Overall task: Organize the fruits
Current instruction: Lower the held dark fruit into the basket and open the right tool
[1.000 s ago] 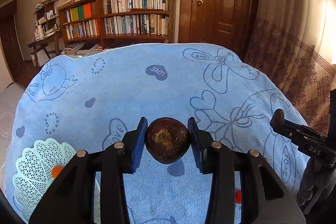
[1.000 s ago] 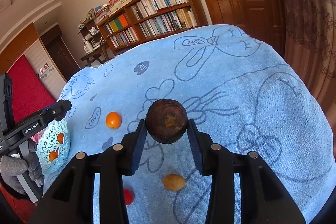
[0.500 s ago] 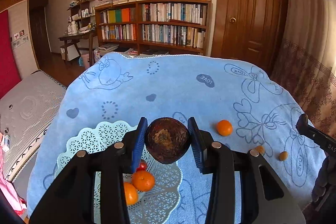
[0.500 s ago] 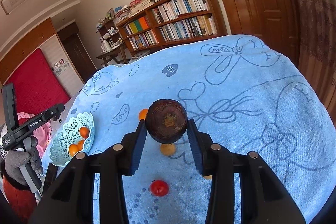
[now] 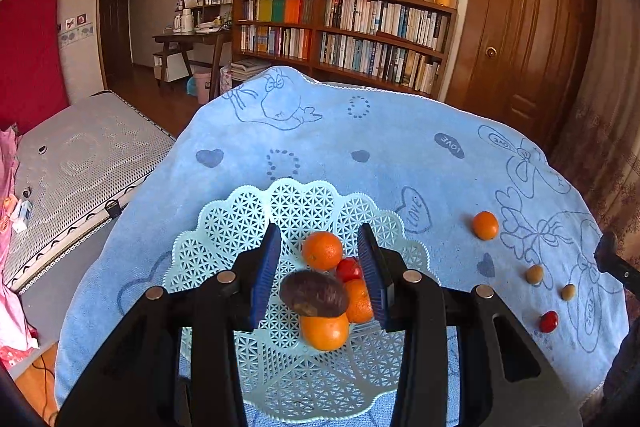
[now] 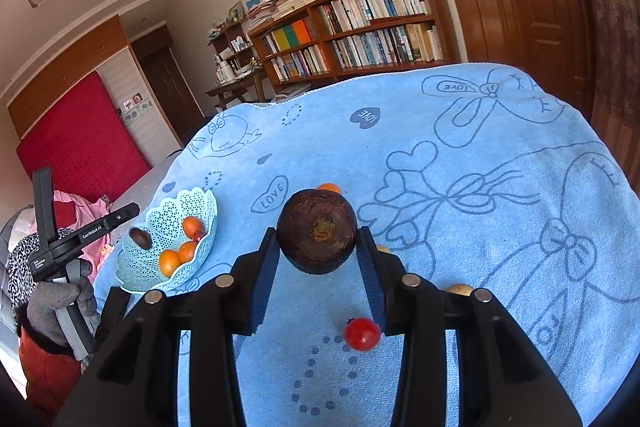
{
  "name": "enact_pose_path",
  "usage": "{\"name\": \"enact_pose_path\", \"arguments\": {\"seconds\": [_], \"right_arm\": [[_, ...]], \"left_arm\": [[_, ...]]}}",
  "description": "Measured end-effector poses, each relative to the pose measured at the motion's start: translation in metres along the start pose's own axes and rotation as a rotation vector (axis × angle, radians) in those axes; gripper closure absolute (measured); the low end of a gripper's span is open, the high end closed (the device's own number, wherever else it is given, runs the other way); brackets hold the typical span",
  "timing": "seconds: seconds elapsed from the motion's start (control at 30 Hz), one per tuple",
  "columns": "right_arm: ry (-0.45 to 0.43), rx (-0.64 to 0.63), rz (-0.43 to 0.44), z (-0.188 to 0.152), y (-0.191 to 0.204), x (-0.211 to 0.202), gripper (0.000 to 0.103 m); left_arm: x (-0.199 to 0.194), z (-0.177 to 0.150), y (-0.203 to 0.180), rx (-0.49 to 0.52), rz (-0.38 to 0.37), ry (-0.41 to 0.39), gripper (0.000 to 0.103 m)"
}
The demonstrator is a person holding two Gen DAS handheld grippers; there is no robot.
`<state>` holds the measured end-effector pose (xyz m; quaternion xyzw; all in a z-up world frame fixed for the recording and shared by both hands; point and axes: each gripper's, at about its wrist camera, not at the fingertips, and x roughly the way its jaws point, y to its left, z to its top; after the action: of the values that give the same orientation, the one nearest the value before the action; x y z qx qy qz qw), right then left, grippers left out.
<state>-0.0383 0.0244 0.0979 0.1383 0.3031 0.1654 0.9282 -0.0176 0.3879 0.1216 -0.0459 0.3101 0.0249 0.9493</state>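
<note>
Covering the desk, a blue towel [image 5: 360, 131] carries a pale lattice basket [image 5: 240, 227]. Above that basket the left hand-held gripper [image 5: 318, 267] is spread, a brown fruit [image 5: 313, 293] lying loose on the oranges [image 5: 322, 250] inside. Right of the basket, the right hand-held gripper [image 6: 318, 259] pinches another brown fruit [image 6: 317, 231] above the towel.
</note>
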Motion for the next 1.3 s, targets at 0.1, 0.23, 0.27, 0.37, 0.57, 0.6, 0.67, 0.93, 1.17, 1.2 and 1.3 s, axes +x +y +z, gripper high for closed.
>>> {"name": "enact_pose_path", "arguments": {"seconds": [0.1,0.23,0.27,0.37,0.57,0.6,0.67,0.93,1.17,1.2,1.3], "right_arm": [[0.007,-0.005,0.005,-0.003,0.006,0.001,0.063],[0.019,-0.007,0.011,-0.007,0.013,0.003,0.063],[0.021,-0.007,0.013,-0.007,0.015,0.004,0.063],[0.026,-0.008,0.022,-0.007,0.022,0.007,0.063],[0.048,-0.039,0.047,-0.006,0.047,0.018,0.063],[0.053,-0.051,0.051,-0.006,0.054,0.02,0.063],[0.065,-0.077,0.063,-0.005,0.069,0.026,0.063],[0.106,-0.18,0.123,-0.003,0.132,0.05,0.063],[0.156,-0.247,0.183,-0.01,0.183,0.076,0.063],[0.163,-0.257,0.191,-0.011,0.19,0.08,0.063],[0.184,-0.276,0.22,-0.015,0.208,0.091,0.063]], "left_arm": [[0.0,-0.004,0.006,-0.013,0.006,0.0,0.062],[-0.004,-0.005,0.014,-0.033,0.006,-0.016,0.059],[-0.006,-0.005,0.015,-0.038,0.006,-0.021,0.05],[-0.015,-0.004,0.02,-0.052,0.027,-0.055,0.027],[-0.036,-0.001,0.023,-0.044,0.049,-0.126,0.008],[-0.04,0.0,0.024,-0.045,0.051,-0.141,0.007],[-0.047,0.001,0.026,-0.052,0.049,-0.169,0.005],[-0.065,0.006,0.036,-0.068,0.037,-0.24,0.003],[-0.078,0.01,0.049,-0.076,0.068,-0.281,0.003],[-0.08,0.011,0.051,-0.083,0.066,-0.284,0.003],[-0.082,0.011,0.055,-0.102,0.061,-0.289,0.003]]}}
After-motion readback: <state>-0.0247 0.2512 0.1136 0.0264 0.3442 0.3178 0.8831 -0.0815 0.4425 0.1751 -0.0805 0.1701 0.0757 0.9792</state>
